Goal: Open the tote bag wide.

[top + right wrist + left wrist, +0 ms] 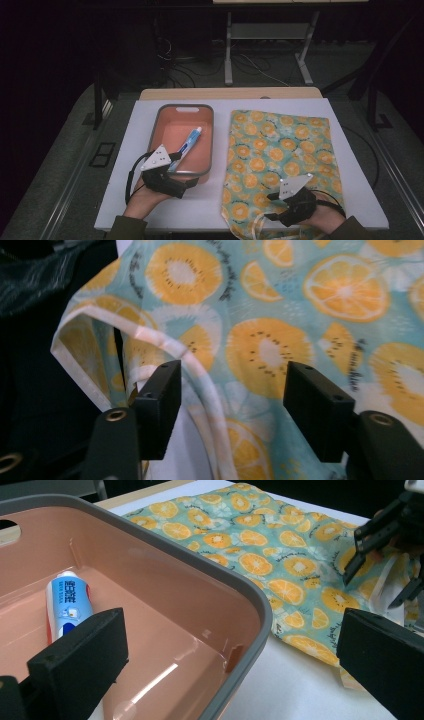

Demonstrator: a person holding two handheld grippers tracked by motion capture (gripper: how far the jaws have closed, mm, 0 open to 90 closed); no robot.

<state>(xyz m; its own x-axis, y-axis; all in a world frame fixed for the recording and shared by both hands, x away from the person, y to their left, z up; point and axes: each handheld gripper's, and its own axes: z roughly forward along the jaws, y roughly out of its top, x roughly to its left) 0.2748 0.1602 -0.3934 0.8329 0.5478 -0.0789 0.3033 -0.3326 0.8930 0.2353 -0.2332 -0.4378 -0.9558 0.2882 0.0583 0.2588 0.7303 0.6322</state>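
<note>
A blue and white toothpaste tube (187, 145) (67, 602) lies in an orange tray with a grey rim (185, 107) (200, 565). To its right a cloth bag printed with orange slices (280, 145) (260, 545) (345, 285) lies flat. My left gripper (182, 170) (230, 645) is open at the tray's near right corner, one jaw inside the tray and one outside the rim. My right gripper (270, 206) (375, 585) (237, 390) is open over the bag's near end. The bag's mouth gapes there, and its pale hem (200, 370) runs between the jaws without being pinched.
A white board (150, 200) covers the tabletop, with bare room in front of the tray and around the bag. Its near edge runs just behind both hands. Beyond the table the floor is dark, with a metal stand and cables (250, 60).
</note>
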